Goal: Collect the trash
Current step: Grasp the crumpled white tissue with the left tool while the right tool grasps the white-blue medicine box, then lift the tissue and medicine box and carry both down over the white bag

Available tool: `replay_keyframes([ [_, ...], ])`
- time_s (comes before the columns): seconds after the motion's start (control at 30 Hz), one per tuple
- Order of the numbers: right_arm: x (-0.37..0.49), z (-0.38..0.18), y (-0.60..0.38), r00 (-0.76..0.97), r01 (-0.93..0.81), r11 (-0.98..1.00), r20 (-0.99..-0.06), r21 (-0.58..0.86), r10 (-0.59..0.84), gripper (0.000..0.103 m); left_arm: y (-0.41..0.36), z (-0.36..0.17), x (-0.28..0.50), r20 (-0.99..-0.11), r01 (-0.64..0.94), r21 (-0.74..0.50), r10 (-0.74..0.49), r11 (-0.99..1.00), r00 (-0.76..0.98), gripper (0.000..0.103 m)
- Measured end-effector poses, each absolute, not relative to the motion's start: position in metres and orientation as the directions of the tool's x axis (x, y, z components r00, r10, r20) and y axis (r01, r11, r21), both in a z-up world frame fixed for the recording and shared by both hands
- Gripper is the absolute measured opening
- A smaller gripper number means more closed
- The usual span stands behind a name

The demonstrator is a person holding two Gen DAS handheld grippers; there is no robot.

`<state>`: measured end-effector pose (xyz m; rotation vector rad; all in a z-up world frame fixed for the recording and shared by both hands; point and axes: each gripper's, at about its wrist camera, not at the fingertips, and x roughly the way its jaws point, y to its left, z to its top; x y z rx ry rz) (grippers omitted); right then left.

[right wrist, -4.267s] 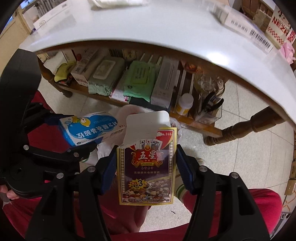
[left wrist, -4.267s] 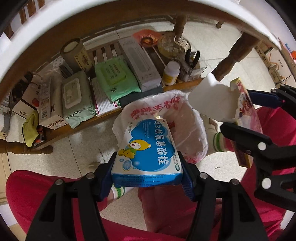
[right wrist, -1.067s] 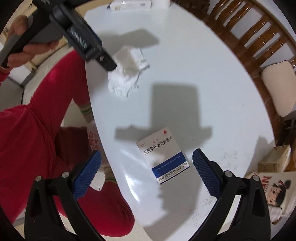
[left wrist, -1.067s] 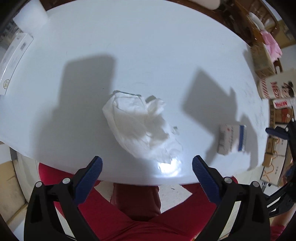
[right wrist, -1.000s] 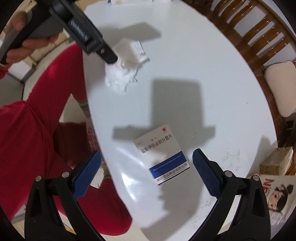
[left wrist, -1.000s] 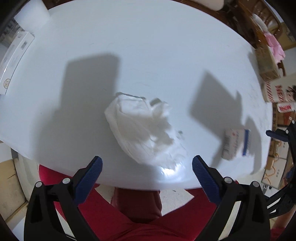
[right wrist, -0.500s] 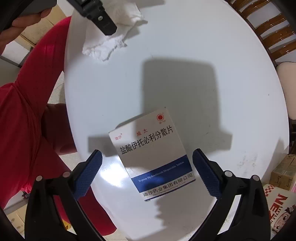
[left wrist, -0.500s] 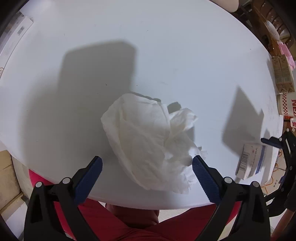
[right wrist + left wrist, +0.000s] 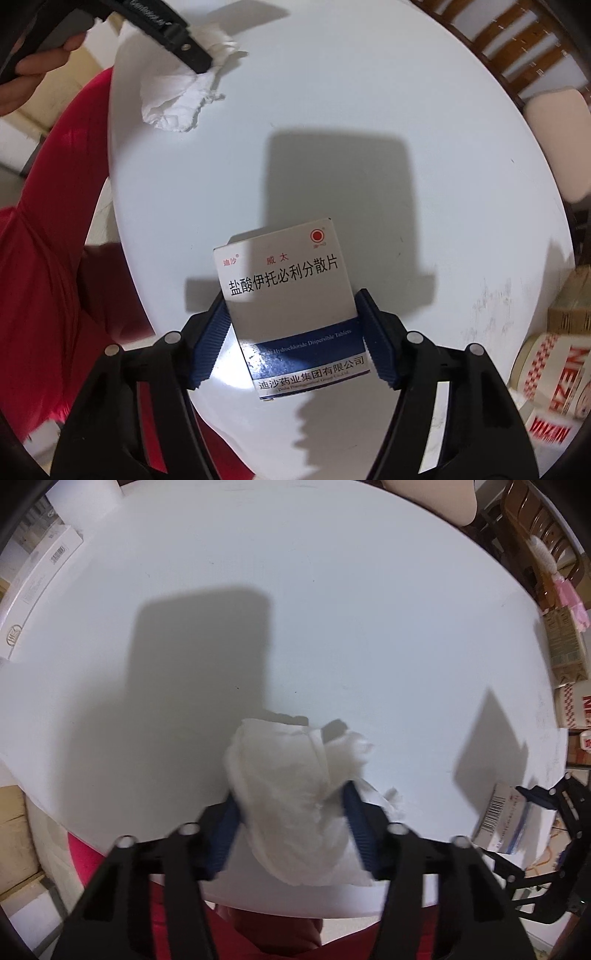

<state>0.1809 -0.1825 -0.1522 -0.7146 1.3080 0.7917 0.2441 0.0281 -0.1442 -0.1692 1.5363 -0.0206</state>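
Left gripper pointing down near the table's near edge, jaws closing, blue pads pressed into both sides of a crumpled white tissue lying on the surface. Right gripper likewise pointing down, jaws closing around a white-and-blue medicine box lying flat near the same edge, pads touching its sides. Red-clothed legs just beyond that edge.
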Motion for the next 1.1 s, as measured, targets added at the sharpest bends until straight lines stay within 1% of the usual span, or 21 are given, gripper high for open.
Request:
replay_keyframes([
  [0.03, 0.18, -0.152, -0.183, 0.092, -0.816, 0.577, -0.991, -0.019, 0.098, 0.067, 0.029, -0.144, 0.243, -0.991, -0.094, -0.132, -0.129, 0.987, 0.037, 0.035],
  [0.07, 0.178, -0.151, -0.183, 0.104, -0.802, 0.596, -0.99, -0.027, 0.095, 0.067, 0.031, -0.143, 0.242, -0.987, -0.098, -0.158, -0.155, 0.983, 0.041, 0.033],
  [0.1, 0.177, -0.15, -0.183, 0.115, -0.787, 0.616, -0.989, -0.033, 0.094, 0.067, 0.034, -0.142, 0.24, -0.984, -0.1, -0.177, -0.173, 0.979, 0.047, 0.033],
  [0.17, 0.171, -0.149, -0.183, 0.127, -0.748, 0.663, -0.986, -0.023, 0.11, 0.067, 0.037, -0.139, 0.236, -0.982, -0.095, -0.178, -0.172, 0.979, 0.075, 0.033],
  [0.27, 0.162, -0.147, -0.181, 0.185, -0.683, 0.727, -0.979, -0.063, 0.089, 0.066, 0.036, -0.132, 0.23, -0.984, -0.054, -0.146, -0.139, 0.988, 0.116, 0.033],
  [0.3, 0.159, -0.146, -0.18, 0.234, -0.639, 0.76, -0.971, -0.118, 0.045, 0.066, 0.036, -0.13, 0.227, -0.982, -0.043, -0.147, -0.141, 0.988, 0.124, 0.033],
  [0.37, 0.158, -0.139, -0.18, 0.228, -0.598, 0.797, -0.971, -0.086, 0.066, 0.066, 0.035, -0.124, 0.222, -0.98, -0.014, -0.137, -0.133, 0.99, 0.148, 0.033],
  [0.4, 0.154, -0.134, -0.178, 0.249, -0.581, 0.809, -0.966, -0.09, 0.071, 0.066, 0.033, -0.121, 0.218, -0.978, 0.005, -0.134, -0.133, 0.991, 0.159, 0.031],
  [0.5, 0.148, -0.122, -0.169, 0.301, -0.562, 0.818, -0.951, -0.122, 0.065, 0.066, 0.026, -0.111, 0.21, -0.972, 0.038, -0.138, -0.143, 0.99, 0.184, 0.03],
  [0.63, 0.145, -0.099, -0.165, 0.34, -0.49, 0.865, -0.937, -0.107, 0.076, 0.066, 0.03, -0.095, 0.201, -0.962, 0.081, -0.129, -0.145, 0.988, 0.231, 0.027],
  [0.7, 0.138, -0.083, -0.163, 0.377, -0.443, 0.892, -0.922, -0.095, 0.089, 0.066, 0.02, -0.089, 0.201, -0.955, 0.096, -0.125, -0.146, 0.987, 0.257, 0.026],
  [0.8, 0.129, -0.059, -0.172, 0.439, -0.382, 0.922, -0.89, -0.061, 0.123, 0.066, 0.029, -0.071, 0.184, -0.94, 0.118, -0.12, -0.151, 0.986, 0.307, 0.025],
  [0.9, 0.121, -0.04, -0.175, 0.505, -0.322, 0.944, -0.857, -0.074, 0.105, 0.066, 0.029, -0.051, 0.175, -0.921, 0.138, -0.105, -0.148, 0.985, 0.36, 0.025],
  [1.0, 0.122, -0.034, -0.178, 0.523, -0.295, 0.955, -0.843, -0.039, 0.127, 0.066, 0.032, -0.039, 0.167, -0.9, 0.163, -0.083, -0.144, 0.983, 0.411, 0.025],
  [1.1, 0.109, -0.027, -0.171, 0.548, -0.282, 0.958, -0.827, -0.045, 0.122, 0.066, 0.025, -0.026, 0.15, -0.883, 0.181, -0.06, -0.137, 0.982, 0.45, 0.025],
])
